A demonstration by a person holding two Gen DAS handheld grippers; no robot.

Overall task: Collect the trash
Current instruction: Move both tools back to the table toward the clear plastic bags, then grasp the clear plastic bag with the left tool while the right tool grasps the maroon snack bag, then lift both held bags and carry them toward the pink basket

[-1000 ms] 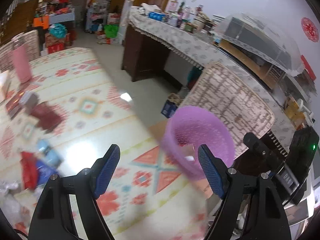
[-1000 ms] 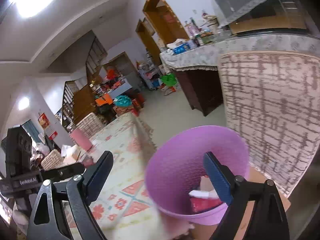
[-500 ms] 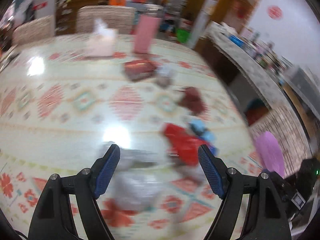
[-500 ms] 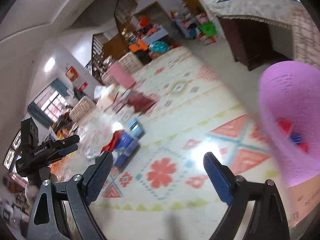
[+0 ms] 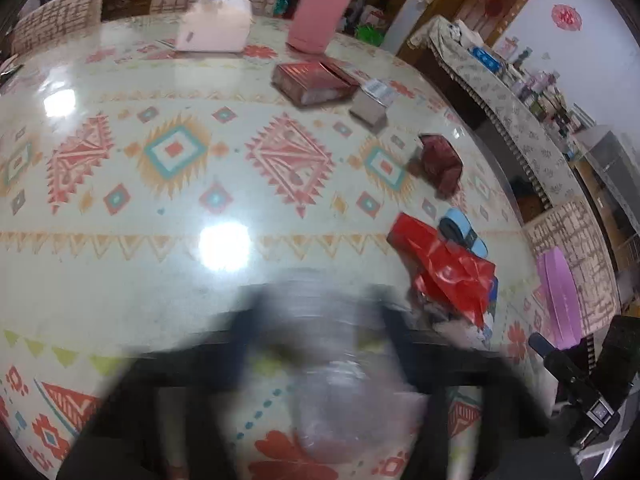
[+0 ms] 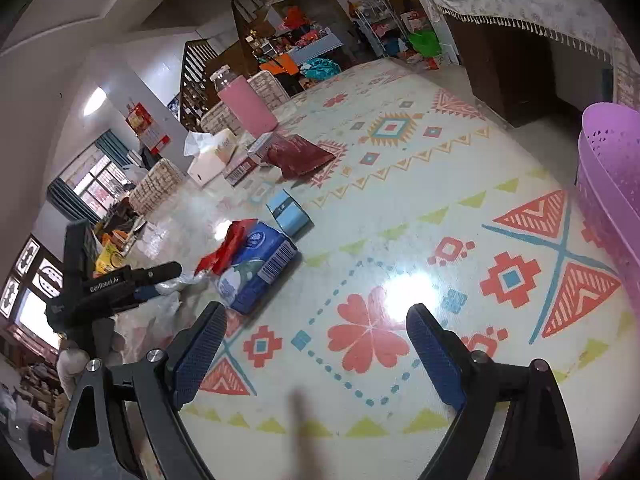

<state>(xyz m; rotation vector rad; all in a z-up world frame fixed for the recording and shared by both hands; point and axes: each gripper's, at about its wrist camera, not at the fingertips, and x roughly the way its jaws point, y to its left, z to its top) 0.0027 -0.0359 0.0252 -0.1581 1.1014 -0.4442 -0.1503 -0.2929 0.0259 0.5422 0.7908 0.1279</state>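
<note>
Trash lies on the patterned table: a red wrapper, a blue packet, a light blue box, a dark red bag and clear plastic. My left gripper is a motion blur around the clear plastic; its jaw state is unreadable. In the right wrist view it sits at the plastic beside the blue packet. My right gripper is open and empty above the table. The purple basket stands at the right table edge.
A pink jar, a tissue box, a dark red box and a small grey box stand at the far side. Woven chairs ring the table. A sideboard stands beyond.
Both grippers have swung from the purple basket back over the table. The left has dropped onto the clear plastic and is blurred. The right stays open.
</note>
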